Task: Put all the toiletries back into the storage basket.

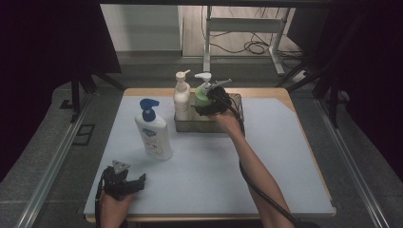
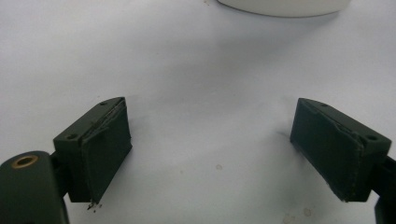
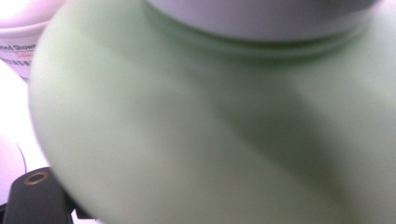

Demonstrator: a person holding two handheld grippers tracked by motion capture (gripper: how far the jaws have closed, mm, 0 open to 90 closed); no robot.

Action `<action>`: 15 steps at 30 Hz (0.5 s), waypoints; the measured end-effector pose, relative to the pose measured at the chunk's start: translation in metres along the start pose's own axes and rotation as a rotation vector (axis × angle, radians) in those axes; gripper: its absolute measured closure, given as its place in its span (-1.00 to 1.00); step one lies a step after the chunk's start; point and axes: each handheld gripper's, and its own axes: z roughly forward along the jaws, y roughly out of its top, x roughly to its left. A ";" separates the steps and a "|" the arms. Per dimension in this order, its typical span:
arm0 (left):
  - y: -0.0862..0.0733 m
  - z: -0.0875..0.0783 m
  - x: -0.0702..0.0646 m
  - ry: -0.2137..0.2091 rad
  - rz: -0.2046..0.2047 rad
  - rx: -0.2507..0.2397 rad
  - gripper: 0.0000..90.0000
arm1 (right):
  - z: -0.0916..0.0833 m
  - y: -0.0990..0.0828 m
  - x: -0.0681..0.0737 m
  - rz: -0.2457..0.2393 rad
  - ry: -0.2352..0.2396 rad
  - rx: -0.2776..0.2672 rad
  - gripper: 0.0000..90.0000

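Risk lies in the right gripper (image 1: 203, 105), clamped wide on the green bottle (image 3: 210, 130), knocking the white bottle (image 1: 181, 97) beside it; left gripper (image 2: 212, 154) rests open.

A pale green bottle (image 3: 210, 140) sits right up against the camera, blurred by closeness, its rounded shoulder curving down toward the left. Across its top runs a white collar (image 3: 266, 18) with a thin ridge beneath it. The bottle covers the place where the jaws rise, so how they stand cannot be told; a dark piece of the gripper's body with a brass-ringed hole pokes out below the bottle at lower left. Beyond that, at upper left, stands a white bottle (image 3: 18, 42) with small print.
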 end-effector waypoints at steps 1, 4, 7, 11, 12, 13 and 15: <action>0.000 0.000 0.000 0.000 0.000 0.000 -0.74 | 0.000 0.000 0.000 -0.002 0.003 -0.003 -0.74; 0.000 0.000 0.000 0.000 0.000 0.000 -0.74 | 0.000 -0.001 -0.001 -0.009 0.006 -0.013 -0.74; 0.000 0.000 0.000 0.000 0.000 -0.001 -0.74 | -0.001 -0.002 -0.002 -0.014 0.016 -0.025 -0.76; 0.000 0.000 0.000 0.000 0.000 0.000 -0.74 | -0.008 -0.002 -0.004 -0.008 0.024 -0.061 -0.81; 0.000 0.000 0.000 0.000 0.000 0.000 -0.74 | -0.009 -0.002 -0.004 -0.010 0.024 -0.062 -0.81; 0.000 0.000 0.000 0.000 0.000 -0.002 -0.74 | -0.012 -0.002 -0.004 -0.016 0.026 -0.063 -0.81; 0.000 0.000 0.000 0.000 0.000 -0.002 -0.74 | -0.016 -0.002 -0.004 -0.027 0.029 -0.062 -0.80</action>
